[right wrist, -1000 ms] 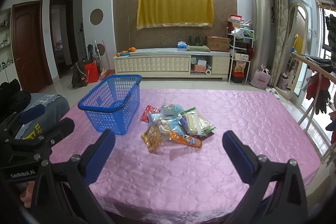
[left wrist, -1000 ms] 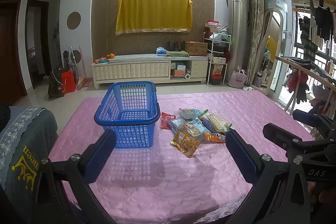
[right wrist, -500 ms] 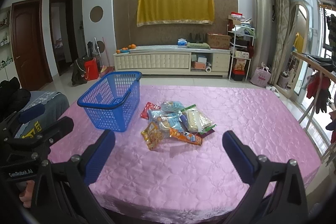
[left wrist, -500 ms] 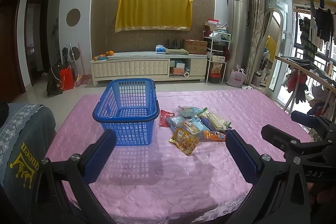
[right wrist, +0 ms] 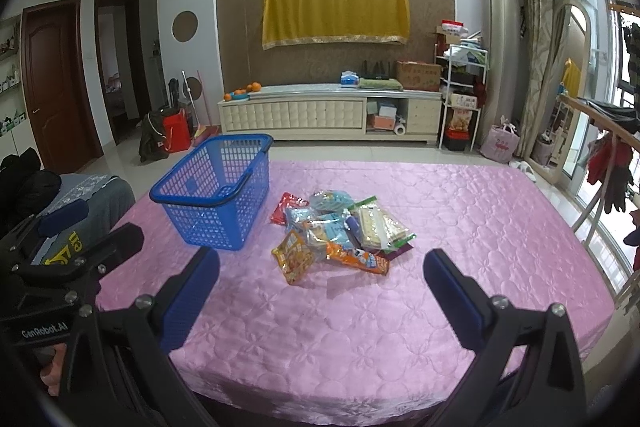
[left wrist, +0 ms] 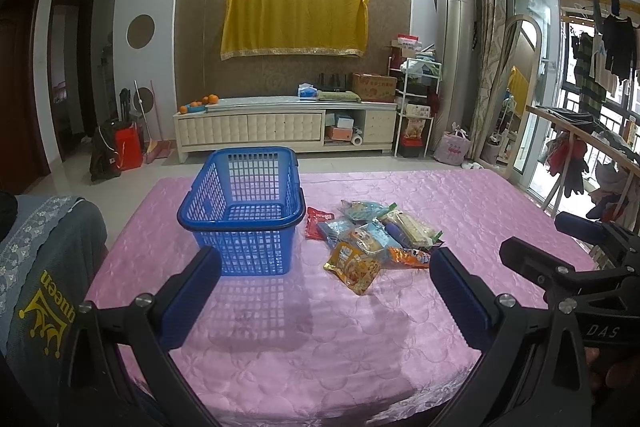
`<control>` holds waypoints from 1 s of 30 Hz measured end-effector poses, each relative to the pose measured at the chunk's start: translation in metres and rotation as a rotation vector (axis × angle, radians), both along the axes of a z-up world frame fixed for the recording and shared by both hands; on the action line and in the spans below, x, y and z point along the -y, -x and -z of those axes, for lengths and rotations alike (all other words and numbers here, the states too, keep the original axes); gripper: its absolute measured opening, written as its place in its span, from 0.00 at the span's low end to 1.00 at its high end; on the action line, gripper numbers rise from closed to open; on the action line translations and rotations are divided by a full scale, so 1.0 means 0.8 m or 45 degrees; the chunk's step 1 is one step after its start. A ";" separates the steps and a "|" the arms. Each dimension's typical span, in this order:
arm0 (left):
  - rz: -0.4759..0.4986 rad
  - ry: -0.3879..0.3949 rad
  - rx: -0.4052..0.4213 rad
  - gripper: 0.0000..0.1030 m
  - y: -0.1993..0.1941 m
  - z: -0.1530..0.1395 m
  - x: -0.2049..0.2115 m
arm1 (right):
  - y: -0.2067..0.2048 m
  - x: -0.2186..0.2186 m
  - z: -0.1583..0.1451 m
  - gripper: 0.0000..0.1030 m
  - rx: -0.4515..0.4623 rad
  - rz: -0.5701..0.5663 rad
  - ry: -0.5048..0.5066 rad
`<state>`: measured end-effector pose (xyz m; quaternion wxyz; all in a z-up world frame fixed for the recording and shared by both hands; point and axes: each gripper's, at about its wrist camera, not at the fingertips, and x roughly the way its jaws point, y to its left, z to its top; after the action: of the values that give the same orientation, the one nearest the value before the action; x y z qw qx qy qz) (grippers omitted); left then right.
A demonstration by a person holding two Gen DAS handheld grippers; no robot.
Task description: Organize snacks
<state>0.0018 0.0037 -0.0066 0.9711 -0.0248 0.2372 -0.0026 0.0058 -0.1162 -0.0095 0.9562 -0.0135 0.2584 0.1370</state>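
Both our left hand-held gripper (left wrist: pixel 325 269) and right hand-held gripper (right wrist: pixel 321 269) are wide open and empty. The snack packets (right wrist: pixel 340 231) lie piled just beside the empty blue basket (right wrist: pixel 218 189) on the desk (right wrist: pixel 460 227); we should pinch the nearest orange packet (right wrist: pixel 295 258) by its edge.

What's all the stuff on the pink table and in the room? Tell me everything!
basket: one, blue, empty, on table's left part
snack packets: a pile, count unclear, mixed colours, right of basket
orange packet: one, nearest edge of pile
red packet: one, beside basket
table cover: one, pink, quilted
cabinet: one, cream, by back wall
yellow cloth: one, hung on wall
oranges: several, on cabinet
left claw: blue pads, open
right claw: blue pads, open
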 end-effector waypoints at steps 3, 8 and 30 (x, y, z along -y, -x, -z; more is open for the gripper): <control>-0.003 -0.003 0.002 1.00 0.001 -0.001 -0.001 | -0.001 -0.001 0.001 1.00 0.000 -0.002 -0.001; -0.003 0.001 0.008 1.00 0.000 -0.004 -0.004 | -0.001 -0.001 0.000 1.00 0.002 -0.002 -0.003; 0.004 0.025 -0.240 1.00 -0.142 0.020 0.028 | -0.114 0.037 0.016 1.00 -0.110 0.005 -0.015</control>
<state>0.1157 -0.0185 -0.0228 0.9442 -0.0342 0.3276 -0.0040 0.0967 -0.1459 -0.0223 0.9444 -0.0014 0.2988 0.1369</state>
